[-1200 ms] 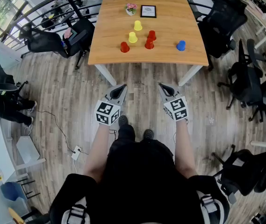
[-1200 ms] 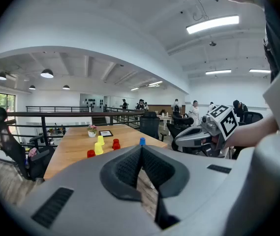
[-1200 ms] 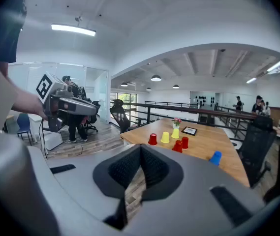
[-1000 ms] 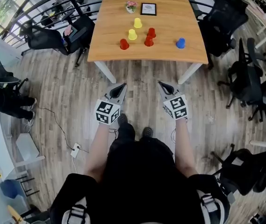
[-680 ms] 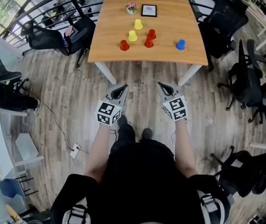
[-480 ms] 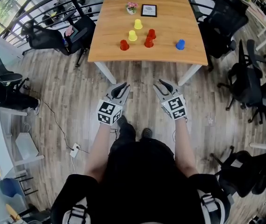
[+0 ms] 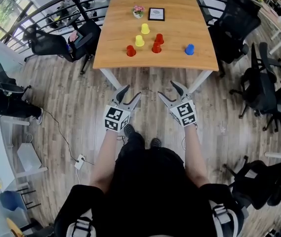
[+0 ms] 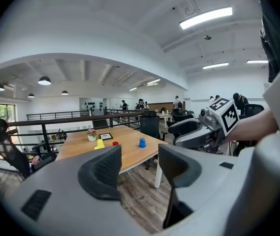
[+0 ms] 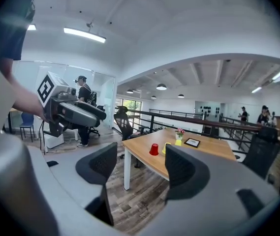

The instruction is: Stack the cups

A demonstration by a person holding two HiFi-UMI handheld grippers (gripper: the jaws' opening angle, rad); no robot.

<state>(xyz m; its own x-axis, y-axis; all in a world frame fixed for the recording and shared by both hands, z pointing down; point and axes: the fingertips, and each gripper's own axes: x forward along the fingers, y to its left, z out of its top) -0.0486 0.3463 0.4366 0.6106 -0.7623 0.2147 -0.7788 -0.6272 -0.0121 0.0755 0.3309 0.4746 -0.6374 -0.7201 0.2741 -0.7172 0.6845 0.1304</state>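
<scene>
Several small cups stand on the wooden table (image 7: 180,14) ahead: three red ones (image 7: 131,50), (image 7: 156,47), (image 7: 159,38), two yellow ones (image 7: 139,40), (image 7: 145,28) and a blue one (image 7: 189,49). All stand apart, none stacked. My left gripper (image 7: 132,92) and right gripper (image 7: 167,89) hang over the floor, short of the table's near edge. Both sets of jaws are opening, with nothing between them. The left gripper view shows the blue cup (image 8: 141,142) far off past its jaws. The right gripper view shows a red cup (image 9: 154,149) near the table corner.
A small flower pot (image 7: 138,10) and a framed picture (image 7: 156,14) sit at the table's far end. Black office chairs (image 7: 239,19) flank the table on both sides. A railing runs behind it. A cable and plug (image 7: 81,159) lie on the wood floor at left.
Both grippers went from shut to wide open. They also moved slightly forward toward the table.
</scene>
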